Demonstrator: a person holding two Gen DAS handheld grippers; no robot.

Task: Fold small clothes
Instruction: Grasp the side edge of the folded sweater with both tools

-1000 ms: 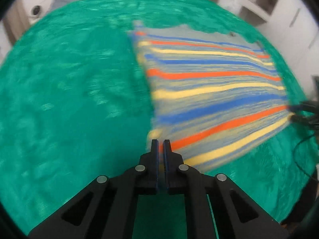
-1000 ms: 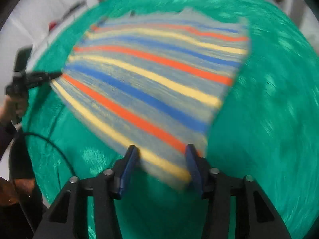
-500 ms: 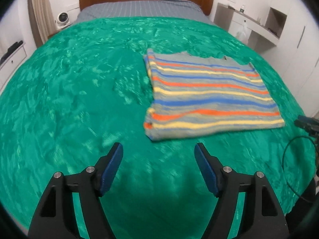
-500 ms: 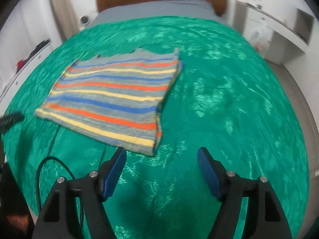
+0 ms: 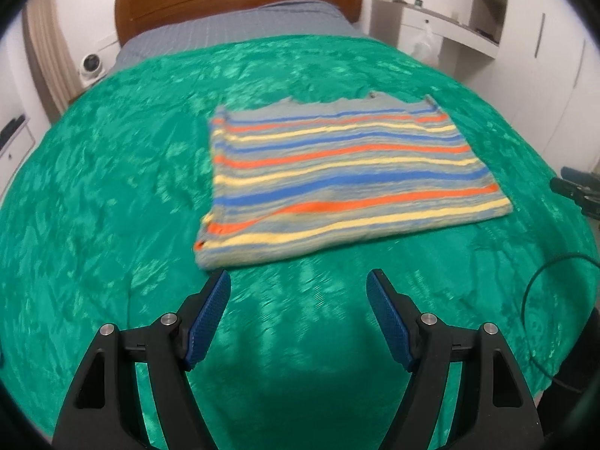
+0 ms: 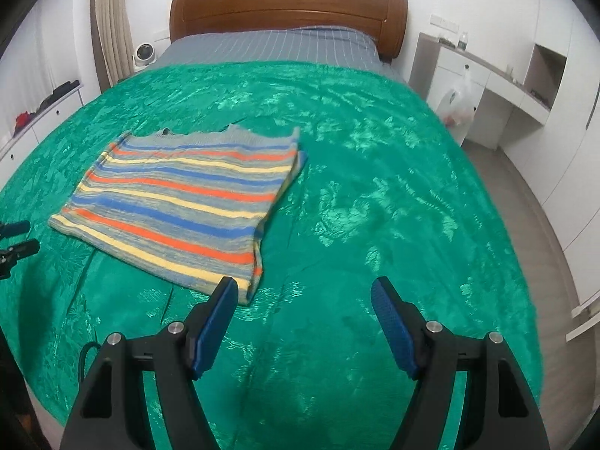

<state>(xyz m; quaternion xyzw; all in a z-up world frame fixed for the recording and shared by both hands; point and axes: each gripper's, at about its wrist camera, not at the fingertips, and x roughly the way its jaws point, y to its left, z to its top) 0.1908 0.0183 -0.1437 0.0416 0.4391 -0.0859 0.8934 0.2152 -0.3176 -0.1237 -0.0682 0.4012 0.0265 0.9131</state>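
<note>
A striped knit garment [image 5: 337, 183] in grey, blue, orange and yellow lies folded flat on the green bedspread [image 5: 93, 195]. My left gripper [image 5: 299, 281] hangs open just short of its near left corner, nothing between the blue pads. In the right wrist view the same garment [image 6: 180, 198] lies to the left, and my right gripper [image 6: 304, 288] is open above the spread beside its near right corner. The right gripper's left fingertip [image 6: 225, 296] overlaps that corner in the picture. Each gripper's tips peek in at the edge of the other's view.
A wooden headboard [image 6: 288, 3] and grey sheet [image 6: 273, 47] lie at the far end. White cabinets [image 6: 506, 90] with a plastic bag [image 6: 459, 103] stand right of the bed, a low white unit [image 6: 45, 112] to its left. A black cable [image 5: 540, 296] loops over the spread's near right side.
Both grippers let go of the garment's near corners, opened wide and drew back and up. The garment now lies flat on the spread, and the headboard and room have come into view.
</note>
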